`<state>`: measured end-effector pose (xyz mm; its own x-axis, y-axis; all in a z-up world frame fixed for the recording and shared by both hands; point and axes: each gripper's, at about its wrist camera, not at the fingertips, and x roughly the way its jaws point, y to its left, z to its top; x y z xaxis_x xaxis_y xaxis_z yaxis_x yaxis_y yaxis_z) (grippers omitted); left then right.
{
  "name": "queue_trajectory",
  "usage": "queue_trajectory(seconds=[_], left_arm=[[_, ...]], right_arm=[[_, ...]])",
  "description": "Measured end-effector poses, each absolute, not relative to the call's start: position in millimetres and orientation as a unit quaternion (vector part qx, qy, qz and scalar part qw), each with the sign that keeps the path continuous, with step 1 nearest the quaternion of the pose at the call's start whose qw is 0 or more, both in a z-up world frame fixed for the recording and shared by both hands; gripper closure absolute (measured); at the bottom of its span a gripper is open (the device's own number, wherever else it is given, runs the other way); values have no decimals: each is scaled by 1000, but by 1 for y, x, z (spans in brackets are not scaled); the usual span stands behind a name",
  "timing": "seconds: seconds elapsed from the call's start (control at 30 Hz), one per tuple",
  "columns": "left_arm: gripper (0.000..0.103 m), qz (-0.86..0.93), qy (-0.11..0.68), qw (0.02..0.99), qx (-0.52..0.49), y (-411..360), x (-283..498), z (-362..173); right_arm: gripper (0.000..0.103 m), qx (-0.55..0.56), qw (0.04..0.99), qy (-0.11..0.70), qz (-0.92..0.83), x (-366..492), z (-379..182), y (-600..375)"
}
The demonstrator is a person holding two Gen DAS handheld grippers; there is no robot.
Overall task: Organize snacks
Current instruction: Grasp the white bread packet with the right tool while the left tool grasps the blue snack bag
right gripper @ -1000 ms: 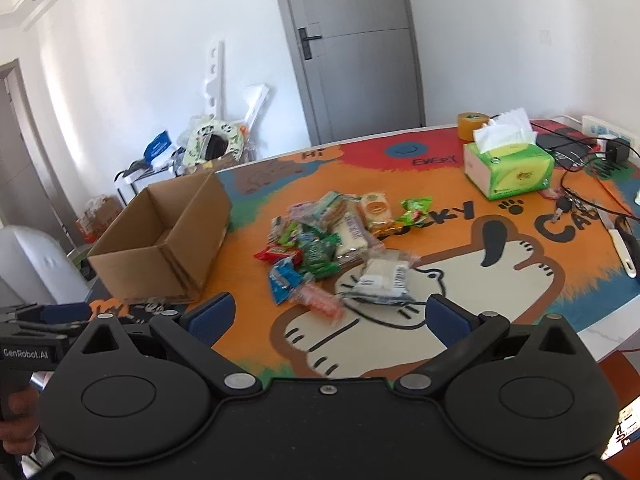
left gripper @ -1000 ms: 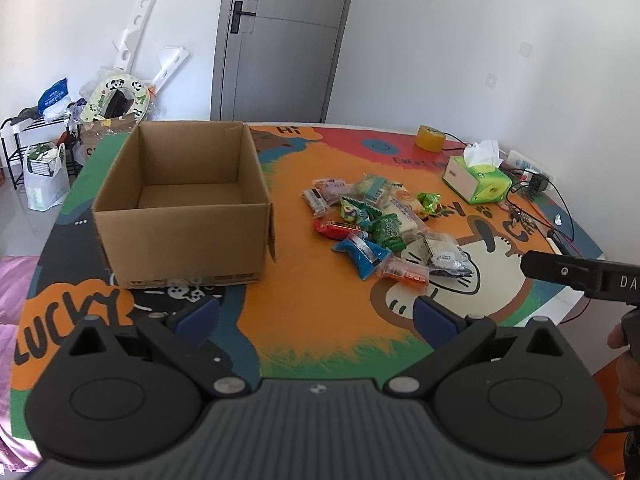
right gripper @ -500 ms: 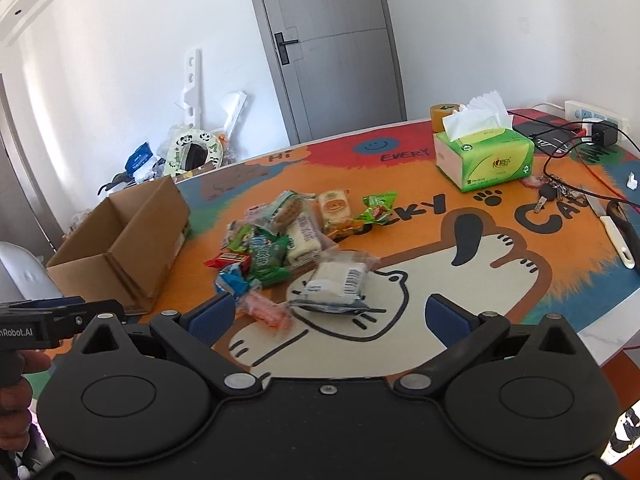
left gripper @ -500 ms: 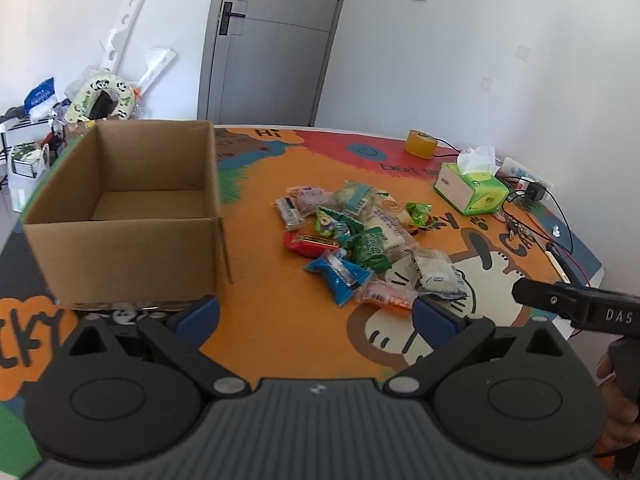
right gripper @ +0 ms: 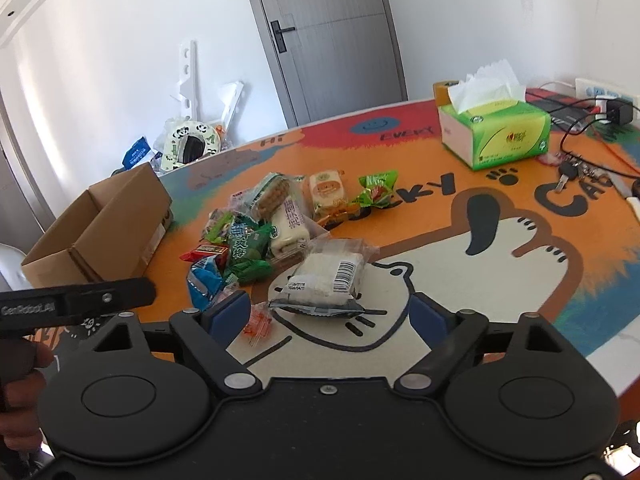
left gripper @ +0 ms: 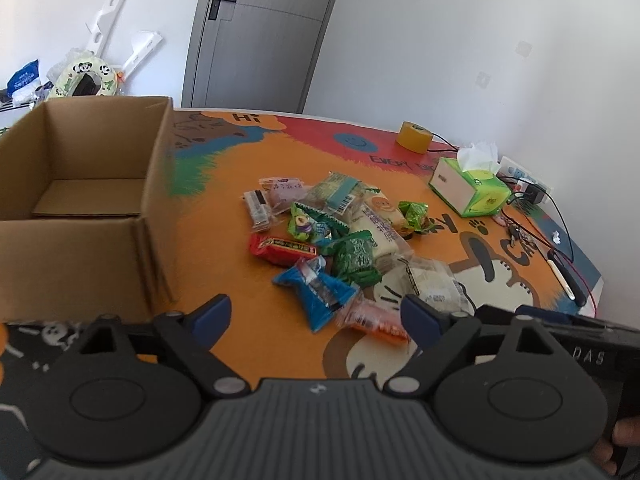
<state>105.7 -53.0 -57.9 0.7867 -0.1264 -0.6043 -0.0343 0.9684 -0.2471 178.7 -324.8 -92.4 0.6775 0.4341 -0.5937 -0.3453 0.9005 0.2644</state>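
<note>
A pile of wrapped snacks [left gripper: 344, 236] lies mid-table on the cartoon mat; it also shows in the right wrist view [right gripper: 280, 232]. An open, empty cardboard box [left gripper: 80, 208] stands left of the pile and shows in the right wrist view [right gripper: 100, 232] too. My left gripper [left gripper: 316, 314] is open and empty, close above a blue packet [left gripper: 320, 288] and an orange packet [left gripper: 376, 320]. My right gripper [right gripper: 330, 312] is open and empty, just short of a clear-wrapped white cake [right gripper: 328, 276].
A green tissue box [right gripper: 496, 136] and a yellow tape roll [left gripper: 414, 136] stand at the far right. Cables, keys [right gripper: 576, 168] and a charger [right gripper: 616, 108] lie along the right edge. A door and clutter are behind the table.
Both grippers have moved forward and lower toward the snack pile, which now looks larger. The box has slid to the left in the left wrist view. Both stay open.
</note>
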Motion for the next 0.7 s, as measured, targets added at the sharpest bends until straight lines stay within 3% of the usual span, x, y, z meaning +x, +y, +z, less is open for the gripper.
queue_trajectory(seconds=[0.7], left_arm=[[45, -8, 359, 924, -133, -58, 159, -93]], right_arm=[[21, 70, 910, 354, 201, 222, -115, -298]])
